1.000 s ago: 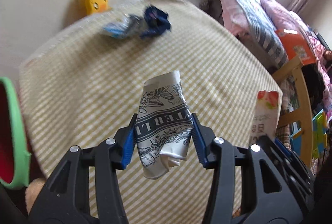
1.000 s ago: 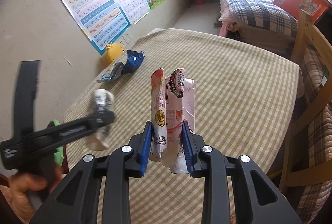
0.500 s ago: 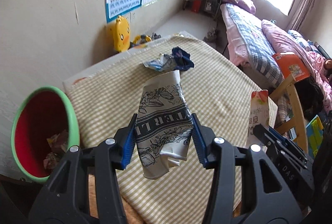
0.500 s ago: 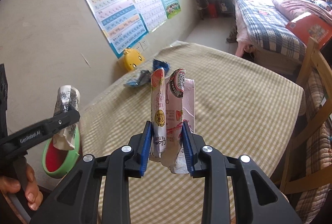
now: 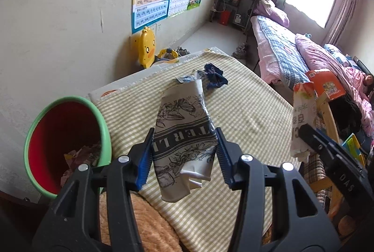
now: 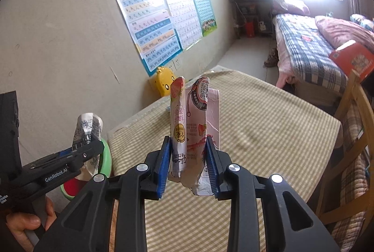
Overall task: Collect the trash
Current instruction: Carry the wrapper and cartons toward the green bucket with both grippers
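Counter (image 5: 245, 111): covered by a yellow-and-white striped cloth, mostly bare.

Bin (image 5: 102, 125): green rim, red inside, standing off the counter's left edge by the wall; crumpled scraps at its bottom.

Left tongs (image 5: 184, 156): pinching a crushed paper cup (image 5: 182, 132), white with black botanical drawings and a dark lettered band, lower end folded flat. Cup held in the air above the counter's near edge, just right of the bin.

Right tongs (image 6: 188, 165): pinching a flattened pink carton (image 6: 198, 125), strawberry print, torn and creased, bottom end ragged. Held upright above the counter.

Far end of counter: crumpled blue wrappers (image 5: 210, 79), two pieces touching, lying on the cloth.
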Demonstrator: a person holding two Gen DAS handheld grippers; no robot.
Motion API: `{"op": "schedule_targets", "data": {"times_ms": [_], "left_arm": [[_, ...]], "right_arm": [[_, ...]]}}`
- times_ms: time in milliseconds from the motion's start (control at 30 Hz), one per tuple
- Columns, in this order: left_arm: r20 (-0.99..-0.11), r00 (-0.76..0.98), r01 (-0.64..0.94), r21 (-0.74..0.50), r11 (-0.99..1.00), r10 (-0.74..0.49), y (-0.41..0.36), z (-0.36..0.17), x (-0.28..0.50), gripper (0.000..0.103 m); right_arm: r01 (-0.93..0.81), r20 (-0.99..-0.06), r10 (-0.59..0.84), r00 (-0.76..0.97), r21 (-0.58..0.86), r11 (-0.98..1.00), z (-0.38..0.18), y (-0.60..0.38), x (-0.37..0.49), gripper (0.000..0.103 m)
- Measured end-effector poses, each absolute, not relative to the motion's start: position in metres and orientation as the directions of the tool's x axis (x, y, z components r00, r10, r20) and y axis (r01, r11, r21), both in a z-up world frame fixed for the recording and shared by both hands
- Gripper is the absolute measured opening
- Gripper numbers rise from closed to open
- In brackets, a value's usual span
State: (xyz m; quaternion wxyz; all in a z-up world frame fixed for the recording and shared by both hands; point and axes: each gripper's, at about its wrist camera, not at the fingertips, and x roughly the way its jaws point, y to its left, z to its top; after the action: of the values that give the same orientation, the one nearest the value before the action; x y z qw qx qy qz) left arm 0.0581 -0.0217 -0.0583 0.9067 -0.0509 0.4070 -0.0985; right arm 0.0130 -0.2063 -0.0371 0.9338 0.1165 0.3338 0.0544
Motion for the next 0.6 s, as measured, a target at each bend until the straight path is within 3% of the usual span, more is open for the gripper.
{"op": "schedule_targets", "data": {"times_ms": [600], "left_arm": [[-0.702, 0.683, 0.098, -0.187, 0.977, -0.203, 0.007, -0.049, 0.042, 0.047]], "right_arm": [[-0.089, -0.573, 0.222, 0.789, 0.25, 0.964, -0.015, -0.177, 0.005, 0.03]]}}
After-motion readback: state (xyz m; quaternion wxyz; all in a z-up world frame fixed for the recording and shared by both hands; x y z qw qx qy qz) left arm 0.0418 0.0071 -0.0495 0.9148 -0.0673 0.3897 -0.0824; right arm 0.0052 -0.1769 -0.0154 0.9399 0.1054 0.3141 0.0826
